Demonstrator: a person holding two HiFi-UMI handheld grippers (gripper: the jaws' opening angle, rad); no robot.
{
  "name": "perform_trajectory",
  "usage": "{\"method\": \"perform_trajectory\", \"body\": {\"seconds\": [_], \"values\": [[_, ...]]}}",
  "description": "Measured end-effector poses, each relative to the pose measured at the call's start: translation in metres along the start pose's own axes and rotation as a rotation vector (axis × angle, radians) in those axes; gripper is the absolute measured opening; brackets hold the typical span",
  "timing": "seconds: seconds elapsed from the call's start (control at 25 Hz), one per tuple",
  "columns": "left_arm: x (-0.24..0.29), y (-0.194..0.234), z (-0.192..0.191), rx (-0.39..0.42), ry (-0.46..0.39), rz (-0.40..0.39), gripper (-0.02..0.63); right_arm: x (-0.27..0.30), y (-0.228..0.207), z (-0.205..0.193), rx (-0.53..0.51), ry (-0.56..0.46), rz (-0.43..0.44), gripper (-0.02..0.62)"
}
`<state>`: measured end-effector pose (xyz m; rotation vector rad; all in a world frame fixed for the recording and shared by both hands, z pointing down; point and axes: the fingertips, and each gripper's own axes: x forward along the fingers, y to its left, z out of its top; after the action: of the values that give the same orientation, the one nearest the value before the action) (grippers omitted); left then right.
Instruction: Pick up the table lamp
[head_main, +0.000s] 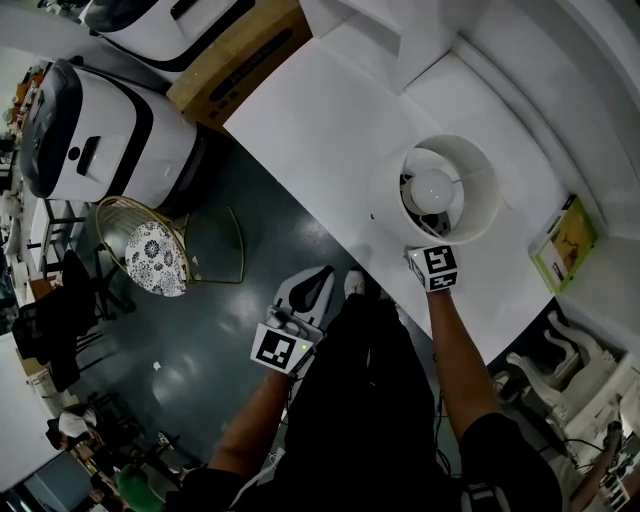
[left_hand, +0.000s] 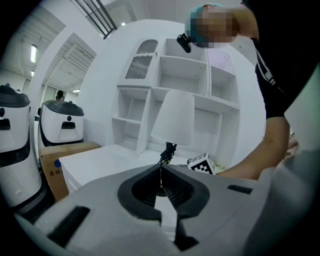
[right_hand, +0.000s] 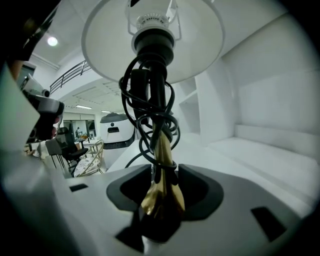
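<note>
The table lamp stands on the white counter, its gold stem between the open jaws of the right hand-held gripper. Squeeze the stem tight, then lift straight up so the lamp does not tip. The left hand-held gripper is closed and empty.

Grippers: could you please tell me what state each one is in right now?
Left gripper: closed, empty.
Right gripper: open around the brass stem of the table lamp, not clamped.
</note>
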<state>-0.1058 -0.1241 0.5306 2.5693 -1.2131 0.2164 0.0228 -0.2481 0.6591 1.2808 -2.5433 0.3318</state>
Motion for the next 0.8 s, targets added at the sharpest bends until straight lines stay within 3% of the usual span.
{"method": "perform_trajectory", "body": {"seconds": [0.8], "values": [[0.006,-0.01,0.003,0.026,0.017,-0.009,0.018,0.004,-0.005,-0.009,-0.008,0.067,0.005,0.149]]}}
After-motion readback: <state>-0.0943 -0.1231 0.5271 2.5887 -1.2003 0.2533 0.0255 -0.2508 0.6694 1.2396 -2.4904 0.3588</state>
